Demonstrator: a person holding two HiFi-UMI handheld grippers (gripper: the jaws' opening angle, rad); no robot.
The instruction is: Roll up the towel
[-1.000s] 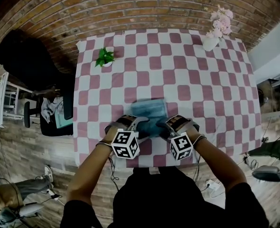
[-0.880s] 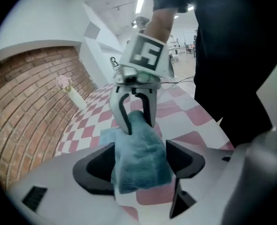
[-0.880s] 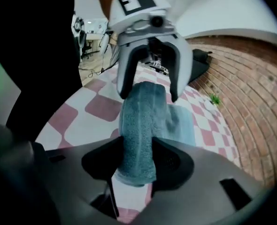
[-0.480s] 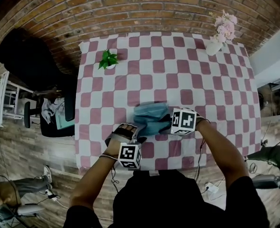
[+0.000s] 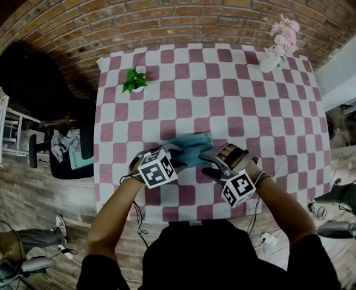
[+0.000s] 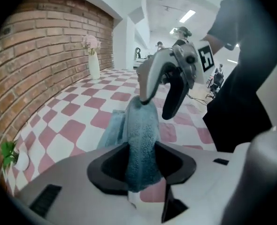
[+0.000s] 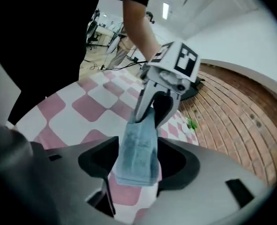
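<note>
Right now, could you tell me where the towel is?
In the head view the towel is at the near middle of the checked table, nearer and further right than the potted plant.

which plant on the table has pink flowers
The one in the white vase at the far right corner of the table. The other, at the far left, is a small green plant with no flowers.

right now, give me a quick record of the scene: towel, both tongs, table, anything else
towel: blue, bunched, running from one tongs to the other
left tongs: jaws just closed further, clamped on the towel
right tongs: jaws just opened further, towel between them, not pinched
table: pink-and-white checked cloth
plant: far left of table
vase of pink flowers: far right corner
</note>
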